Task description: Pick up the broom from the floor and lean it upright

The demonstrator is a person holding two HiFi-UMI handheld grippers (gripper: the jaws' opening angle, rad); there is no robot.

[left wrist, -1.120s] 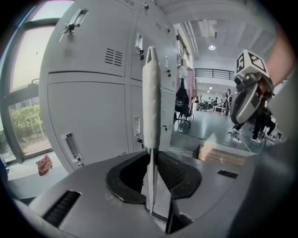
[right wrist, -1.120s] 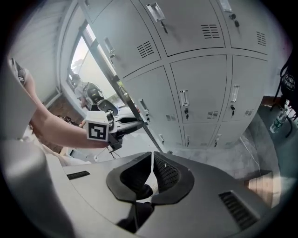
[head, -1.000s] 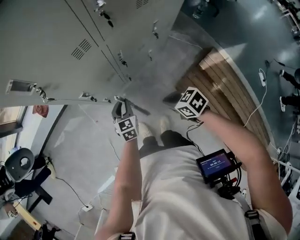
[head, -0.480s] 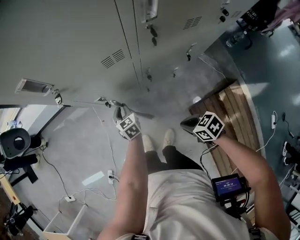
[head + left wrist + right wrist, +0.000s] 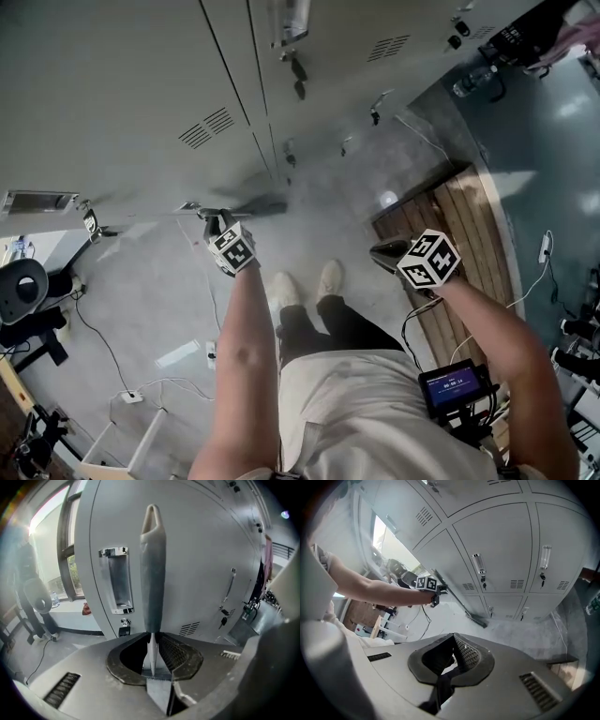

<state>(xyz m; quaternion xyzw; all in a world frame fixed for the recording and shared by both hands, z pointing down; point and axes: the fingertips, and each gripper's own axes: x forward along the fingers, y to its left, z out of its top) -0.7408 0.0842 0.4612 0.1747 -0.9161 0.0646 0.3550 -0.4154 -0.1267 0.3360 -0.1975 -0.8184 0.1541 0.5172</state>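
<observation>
The left tongs [image 5: 153, 651] are clamped on the broom [image 5: 153, 573] low on its grey handle, which runs up past the lockers [image 5: 201, 550]. In the right gripper view the handle slants down to its head on the floor [image 5: 520, 634] beside the lockers. The right tongs [image 5: 449, 663] are together, empty.

Daylight flared from the window [image 5: 49, 550] at left; fisheye distortion bent the lockers [image 5: 501, 545]; the broom [image 5: 253, 206] was blurred in the head view
</observation>
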